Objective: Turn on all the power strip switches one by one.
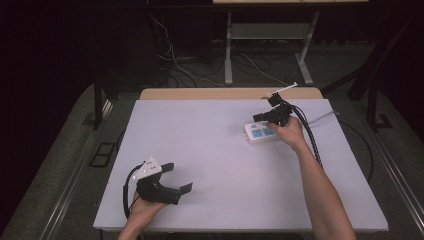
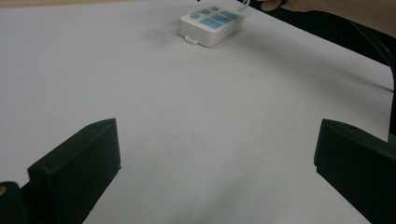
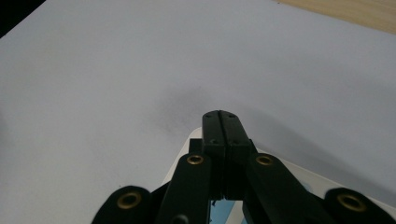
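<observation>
With jaws pressed together, apparently to press a switch, right hand-held gripper (image 1: 261, 118) over power strip (image 1: 261, 133); left hand-held gripper (image 1: 179, 176) spread apart, idle on tabletop (image 1: 210, 150).

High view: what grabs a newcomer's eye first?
The white power strip with blue sockets, at the table's far right, with the right gripper above it, jaws shut with nothing between them. Then the left gripper, near the front left edge, jaws wide open over bare tabletop.
</observation>
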Demonstrator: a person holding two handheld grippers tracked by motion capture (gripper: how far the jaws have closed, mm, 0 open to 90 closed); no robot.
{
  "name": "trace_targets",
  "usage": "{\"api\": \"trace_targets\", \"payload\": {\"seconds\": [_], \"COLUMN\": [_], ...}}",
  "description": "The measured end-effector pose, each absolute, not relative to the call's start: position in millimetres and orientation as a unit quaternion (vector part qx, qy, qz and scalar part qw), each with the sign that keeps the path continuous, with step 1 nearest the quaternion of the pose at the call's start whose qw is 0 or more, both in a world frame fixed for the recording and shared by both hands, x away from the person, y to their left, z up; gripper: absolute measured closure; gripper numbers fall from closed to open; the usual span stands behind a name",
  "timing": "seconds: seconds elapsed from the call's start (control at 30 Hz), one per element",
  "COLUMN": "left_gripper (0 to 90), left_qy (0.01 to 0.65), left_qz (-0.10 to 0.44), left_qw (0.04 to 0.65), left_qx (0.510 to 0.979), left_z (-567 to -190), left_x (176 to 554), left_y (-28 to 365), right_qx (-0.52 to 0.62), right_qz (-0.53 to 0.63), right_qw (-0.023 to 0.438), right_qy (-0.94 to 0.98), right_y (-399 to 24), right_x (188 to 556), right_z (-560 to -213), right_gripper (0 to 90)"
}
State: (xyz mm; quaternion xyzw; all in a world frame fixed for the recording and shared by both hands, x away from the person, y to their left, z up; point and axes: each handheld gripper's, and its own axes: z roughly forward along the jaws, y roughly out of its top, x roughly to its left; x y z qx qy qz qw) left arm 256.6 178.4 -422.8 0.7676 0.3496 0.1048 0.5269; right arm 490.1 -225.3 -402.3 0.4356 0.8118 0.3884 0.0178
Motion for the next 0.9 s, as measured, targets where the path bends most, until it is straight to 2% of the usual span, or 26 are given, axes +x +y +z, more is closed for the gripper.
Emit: {"api": "trace_targets", "payload": {"seconds": [0.47, 0.9], "left_gripper": [0.0, 0.0], "left_qy": [0.349, 0.341], "left_qz": [0.104, 0.100], "left_qw": [0.527, 0.523], "left_qx": [0.768, 0.775], "left_z": [-423, -424], "left_x": [257, 255], "left_y": [179, 173], "right_qx": [0.435, 0.407], "right_qz": [0.361, 0.352], "right_qw": [0.017, 0.058], "right_qy": [0.825, 0.841], "right_y": [-219, -214], "right_x": [491, 486], "right_z": [-418, -420], "right_gripper": [89.8, 90.0]}}
